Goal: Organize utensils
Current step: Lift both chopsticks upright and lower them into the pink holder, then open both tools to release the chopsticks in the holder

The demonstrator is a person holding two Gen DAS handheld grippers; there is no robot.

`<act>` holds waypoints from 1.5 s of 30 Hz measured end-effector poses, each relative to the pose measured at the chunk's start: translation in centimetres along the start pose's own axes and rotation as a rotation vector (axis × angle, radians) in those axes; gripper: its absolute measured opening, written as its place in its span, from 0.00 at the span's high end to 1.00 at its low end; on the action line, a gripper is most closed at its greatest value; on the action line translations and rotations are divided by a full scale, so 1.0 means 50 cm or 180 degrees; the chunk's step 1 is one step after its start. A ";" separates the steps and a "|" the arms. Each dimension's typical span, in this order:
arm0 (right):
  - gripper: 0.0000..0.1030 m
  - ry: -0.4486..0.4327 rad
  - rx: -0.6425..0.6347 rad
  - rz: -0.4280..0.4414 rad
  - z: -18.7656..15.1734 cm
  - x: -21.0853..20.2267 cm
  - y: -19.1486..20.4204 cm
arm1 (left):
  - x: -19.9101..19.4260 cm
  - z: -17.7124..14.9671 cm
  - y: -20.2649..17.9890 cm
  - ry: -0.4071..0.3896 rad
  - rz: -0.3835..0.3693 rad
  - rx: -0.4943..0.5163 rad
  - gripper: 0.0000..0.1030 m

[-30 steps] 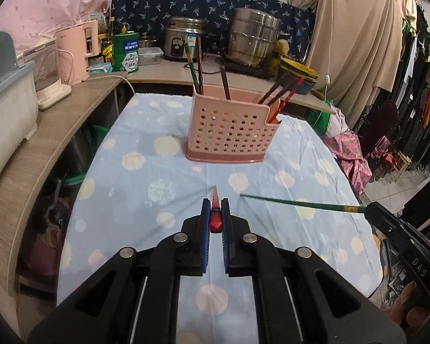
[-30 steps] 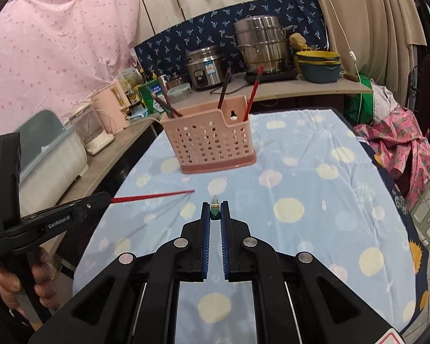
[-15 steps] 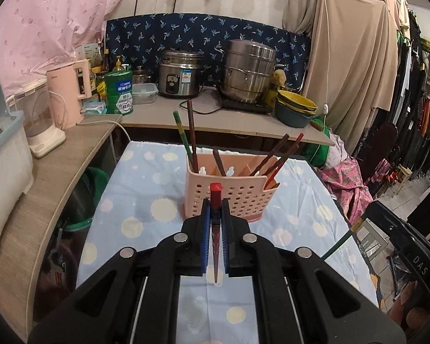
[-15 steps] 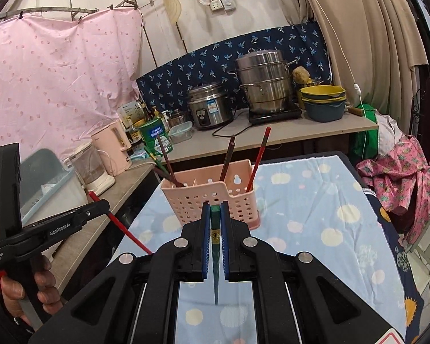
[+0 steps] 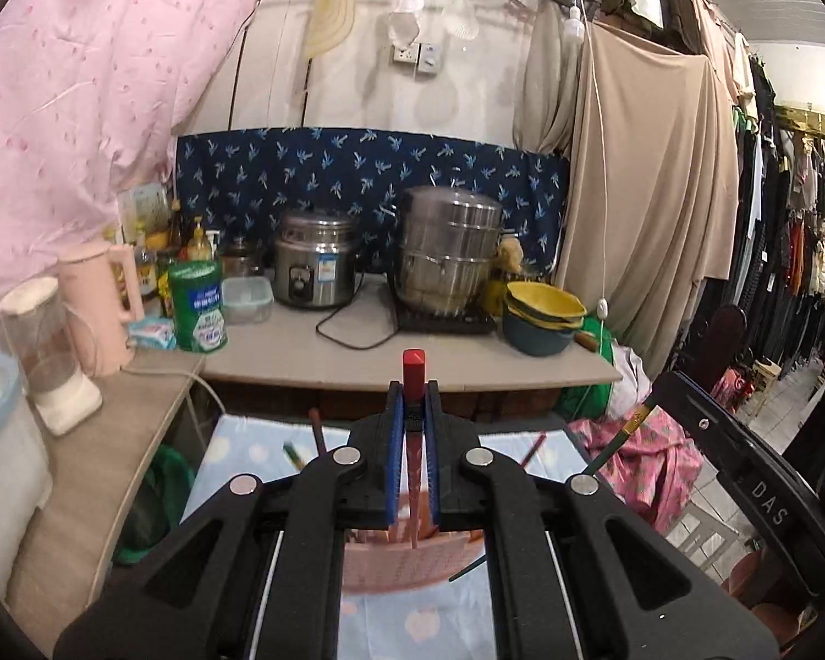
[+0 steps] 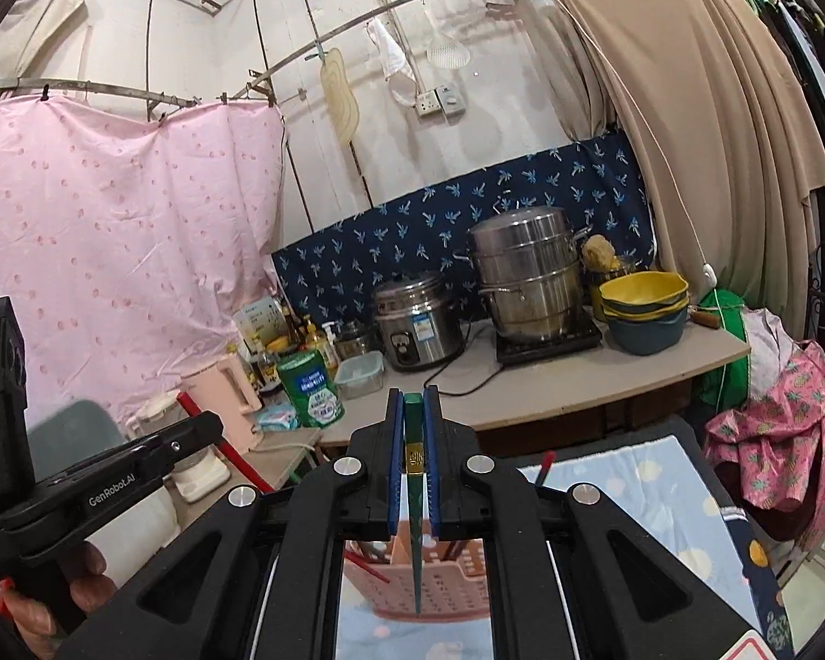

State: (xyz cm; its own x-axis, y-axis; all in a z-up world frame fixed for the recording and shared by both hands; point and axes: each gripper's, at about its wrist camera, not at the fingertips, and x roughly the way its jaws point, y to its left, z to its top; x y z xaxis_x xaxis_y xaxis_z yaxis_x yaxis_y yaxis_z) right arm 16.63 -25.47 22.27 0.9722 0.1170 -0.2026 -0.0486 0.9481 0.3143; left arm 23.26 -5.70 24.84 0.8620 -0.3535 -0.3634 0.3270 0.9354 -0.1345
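My left gripper [image 5: 413,423] is shut on a red chopstick [image 5: 413,374], held upright with its thin tip pointing down above the pink perforated utensil basket [image 5: 407,566]. My right gripper [image 6: 413,429] is shut on a green chopstick [image 6: 414,495], also upright, tip down over the same basket [image 6: 445,577]. Several chopsticks stand in the basket. The right gripper with its green chopstick [image 5: 627,429] shows at the right of the left wrist view. The left gripper with its red chopstick [image 6: 231,454] shows at the left of the right wrist view.
The basket stands on a table with a light blue dotted cloth [image 6: 654,478]. Behind it a counter [image 5: 412,352] carries a rice cooker [image 5: 316,264], a steel steamer pot [image 5: 448,253], stacked bowls [image 5: 542,316], a green tin [image 5: 198,305] and a pink kettle [image 5: 102,302].
Both grippers have risen and tilted up, turning the chopsticks from lying flat to upright, tips down over the basket. The basket has dropped low in both views.
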 end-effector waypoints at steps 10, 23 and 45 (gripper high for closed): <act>0.94 0.0025 0.0005 -0.0050 0.025 0.133 -0.005 | 0.115 -0.016 0.027 0.0191 0.0097 -0.0024 0.93; 0.83 0.0699 -0.0030 -0.0192 -0.126 0.235 -0.030 | 0.175 -0.100 0.048 0.0527 0.0198 -0.0075 0.91; 0.40 0.0959 -0.0023 -0.0282 -0.231 0.034 -0.023 | 0.035 -0.232 0.024 0.0758 0.0594 0.0096 0.40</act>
State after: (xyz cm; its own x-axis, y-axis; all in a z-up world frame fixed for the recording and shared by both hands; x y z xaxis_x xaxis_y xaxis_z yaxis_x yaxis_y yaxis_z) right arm 15.68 -22.93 10.87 0.8613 0.1150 -0.4949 0.0307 0.9605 0.2767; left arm 20.65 -5.18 13.34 0.7944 -0.1616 -0.5856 0.1859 0.9824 -0.0190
